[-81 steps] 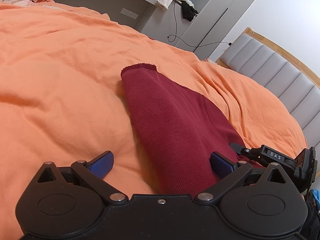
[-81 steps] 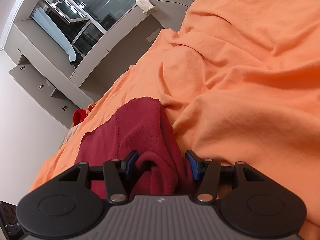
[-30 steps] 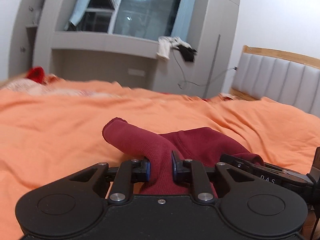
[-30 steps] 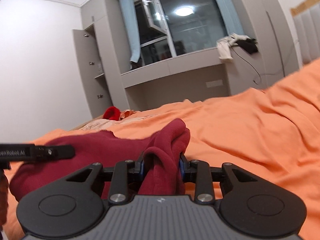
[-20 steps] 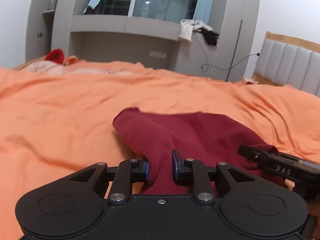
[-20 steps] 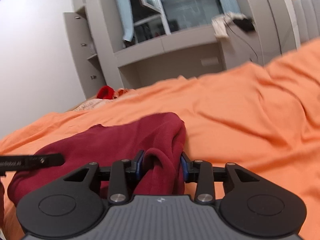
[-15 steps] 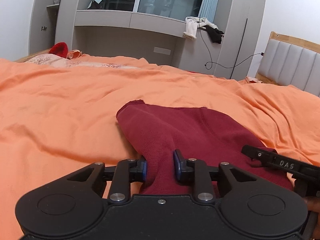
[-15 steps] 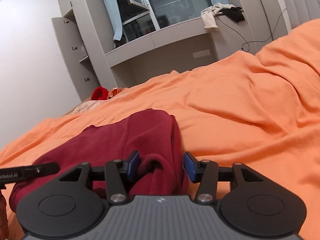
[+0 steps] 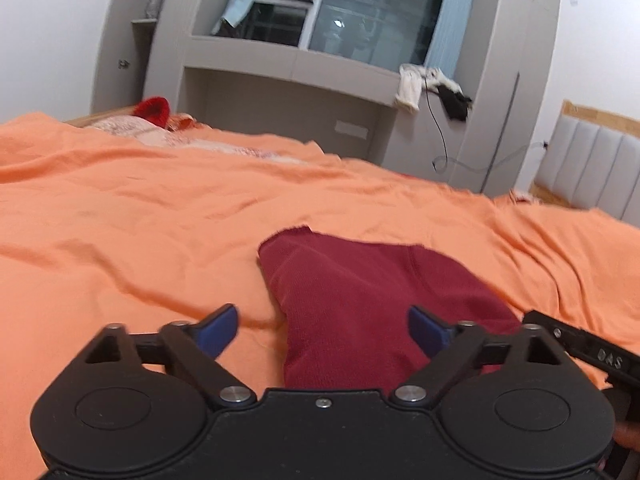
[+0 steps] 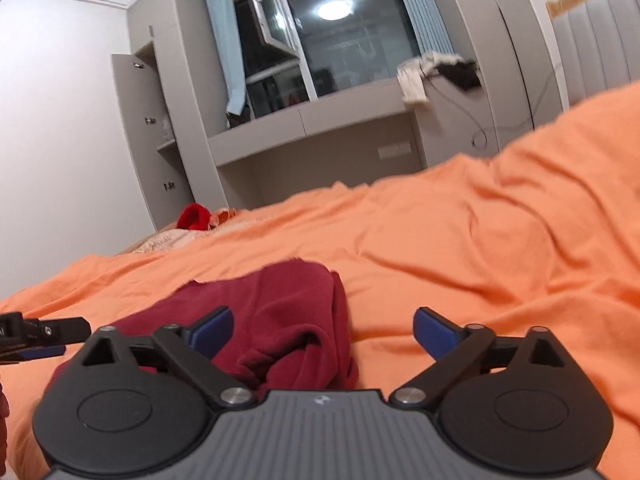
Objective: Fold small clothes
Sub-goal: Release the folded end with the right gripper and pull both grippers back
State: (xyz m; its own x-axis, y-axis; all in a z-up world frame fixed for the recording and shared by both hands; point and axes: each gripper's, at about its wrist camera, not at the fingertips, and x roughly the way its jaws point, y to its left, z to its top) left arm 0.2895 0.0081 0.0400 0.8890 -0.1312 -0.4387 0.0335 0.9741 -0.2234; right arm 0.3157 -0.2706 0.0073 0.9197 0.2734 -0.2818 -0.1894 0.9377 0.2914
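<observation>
There are two grippers, the left gripper [image 9: 322, 326] and the right gripper [image 10: 323, 326], one dark red garment [image 9: 360, 300], one orange bedsheet [image 9: 120, 220], one small red item [image 10: 194, 217] and one window [image 10: 320, 40].

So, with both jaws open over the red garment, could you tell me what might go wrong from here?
The near end of the red garment sits bunched rather than flat, so the fold may slump open. The orange bedsheet is wrinkled, so a low regrasp by the left gripper or right gripper could pinch it too.
</observation>
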